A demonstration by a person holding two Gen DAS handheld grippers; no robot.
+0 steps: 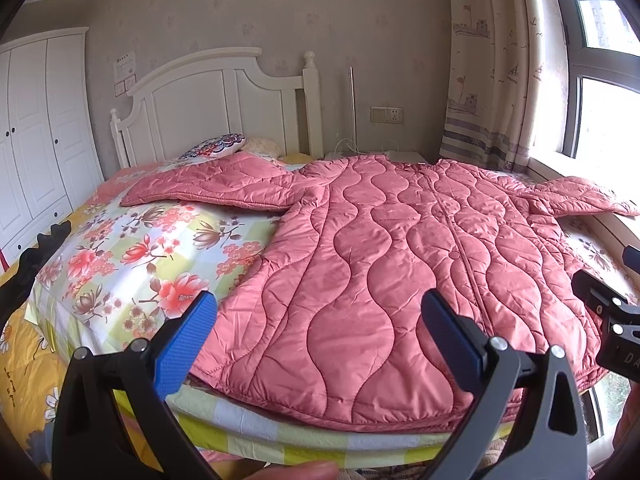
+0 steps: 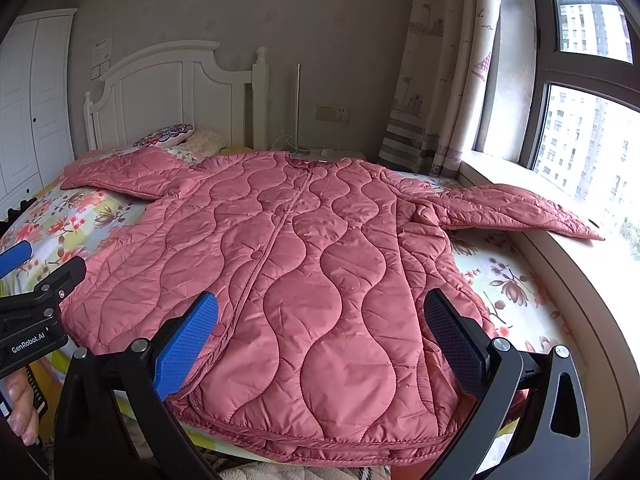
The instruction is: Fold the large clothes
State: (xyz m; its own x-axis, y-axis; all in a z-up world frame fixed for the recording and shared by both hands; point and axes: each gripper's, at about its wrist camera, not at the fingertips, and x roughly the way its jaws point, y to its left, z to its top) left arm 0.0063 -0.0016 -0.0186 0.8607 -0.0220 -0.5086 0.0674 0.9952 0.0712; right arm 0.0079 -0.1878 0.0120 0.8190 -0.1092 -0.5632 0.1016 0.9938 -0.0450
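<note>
- Fingers [image 1: 188, 344] of both grippers spread wide, holding nothing, hovering at the coat [image 1: 400, 264] hem.
- Coat lies flat, front up, on the bed [image 1: 132, 256].
- Risk: slick padding, a shallow pinch slips.
- Far sleeve [image 2: 520, 210] sits on the windowsill [image 2: 560, 264]; may drag off mid-fold.

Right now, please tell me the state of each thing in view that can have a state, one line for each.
Pink quilted coat: spread flat on the bed, front closed, unfolded.
Coat's window-side sleeve: stretched out onto the window sill.
Coat's other sleeve: stretched out across the floral bedding.
Left tongs: open, empty.
Right tongs: open, empty.
Wardrobe doors: shut.
Curtain: drawn aside.
</note>
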